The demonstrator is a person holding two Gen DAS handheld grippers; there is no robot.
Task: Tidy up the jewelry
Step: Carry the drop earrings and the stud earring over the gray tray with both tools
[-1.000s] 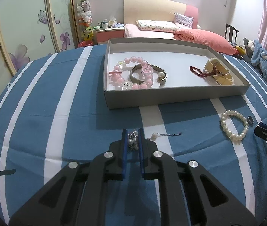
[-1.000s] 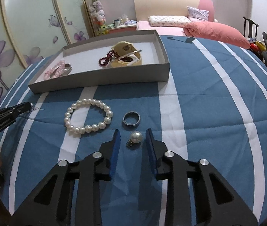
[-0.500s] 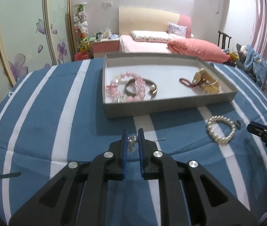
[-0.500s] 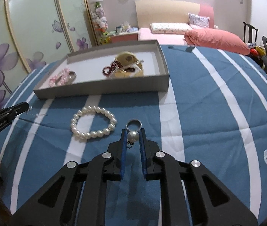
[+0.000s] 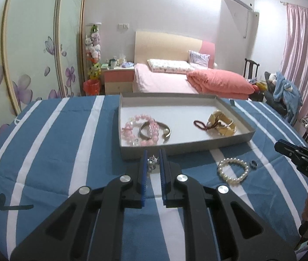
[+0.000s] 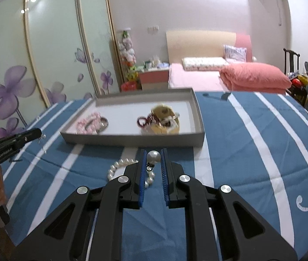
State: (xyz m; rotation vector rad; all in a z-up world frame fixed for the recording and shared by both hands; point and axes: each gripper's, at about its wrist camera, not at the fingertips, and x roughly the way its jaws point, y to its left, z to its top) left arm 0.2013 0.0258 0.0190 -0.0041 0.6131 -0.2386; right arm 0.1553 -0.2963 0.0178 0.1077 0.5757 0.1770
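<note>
A grey tray [image 5: 186,146] on the blue striped cloth holds a pink bead bracelet [image 5: 132,128], a metal bangle [image 5: 155,130], a dark red bead string [image 5: 199,125] and a gold piece [image 5: 221,122]. My left gripper [image 5: 153,162] is shut on a small silver pearl earring [image 5: 152,163], lifted just before the tray's front wall. My right gripper [image 6: 153,158] is shut on a pearl pendant [image 6: 153,157], raised above the white pearl bracelet [image 6: 121,167]. The pearl bracelet [image 5: 233,170] and a dark ring [image 5: 253,164] lie on the cloth right of the tray.
The tray [image 6: 132,140] sits ahead of both grippers. The right gripper shows at the left wrist view's right edge [image 5: 301,163]; the left gripper shows at the right wrist view's left edge [image 6: 12,144]. A bed [image 5: 175,80] and a flowered wardrobe [image 5: 23,54] stand beyond the table.
The right gripper closed on the pearl pendant and lifted it. The left gripper, holding the earring, rose and moved toward the tray's front wall.
</note>
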